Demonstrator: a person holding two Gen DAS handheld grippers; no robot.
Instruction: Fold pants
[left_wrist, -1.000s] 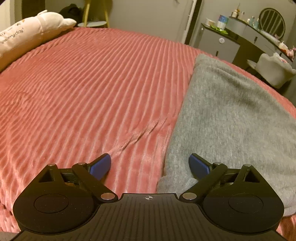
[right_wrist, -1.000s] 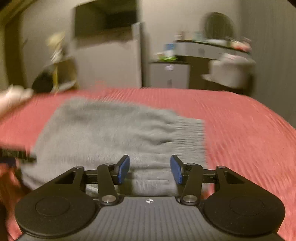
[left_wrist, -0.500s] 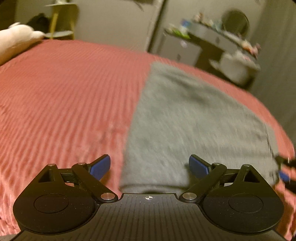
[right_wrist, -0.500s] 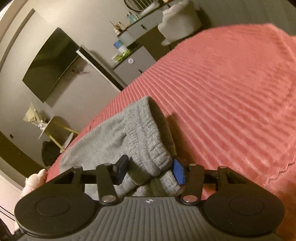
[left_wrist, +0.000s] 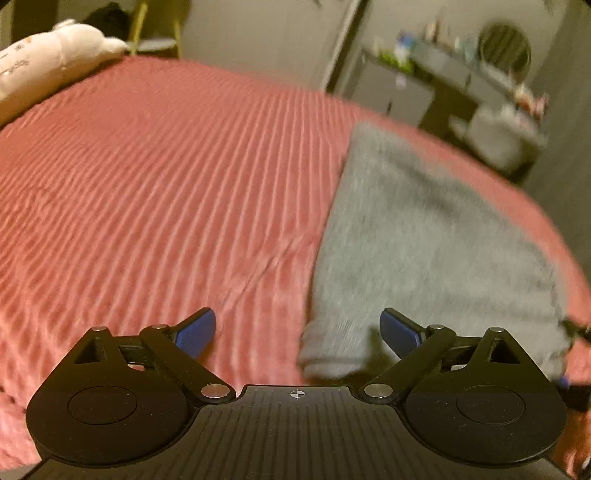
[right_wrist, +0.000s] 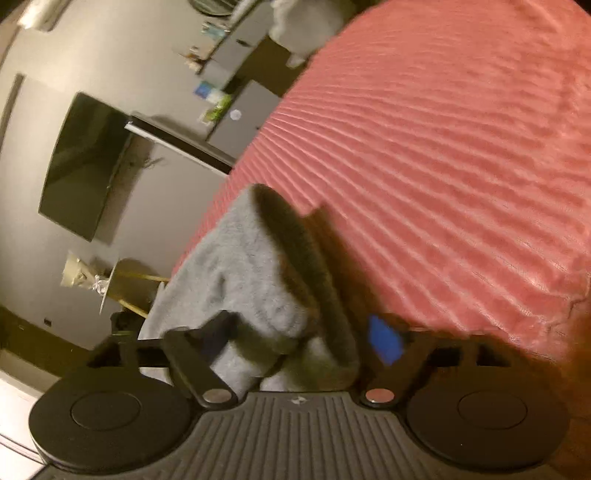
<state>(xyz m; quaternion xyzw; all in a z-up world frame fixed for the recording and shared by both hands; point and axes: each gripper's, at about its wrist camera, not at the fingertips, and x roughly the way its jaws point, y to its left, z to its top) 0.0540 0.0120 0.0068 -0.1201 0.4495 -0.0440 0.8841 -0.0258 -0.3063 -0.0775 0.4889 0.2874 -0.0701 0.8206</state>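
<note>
Grey knit pants lie flat on the right part of the pink ribbed bedspread. My left gripper is open; the pants' near corner lies between its blue pads, closer to the right one, and neither pad presses it. In the rolled, blurred right wrist view, a bunched edge of the pants sits between the fingers of my right gripper. Its jaws are opening, and the blue pad stands clear of the cloth.
A cream plush pillow lies at the bed's far left. Beyond the bed stand a dark dresser with a round mirror, a pale padded seat, a wall TV and a yellow-legged stool.
My right gripper rolled over to the side, closed around the pants' edge, then spread its jaws wider. The left view swung, and the pants' corner still sits between its pads.
</note>
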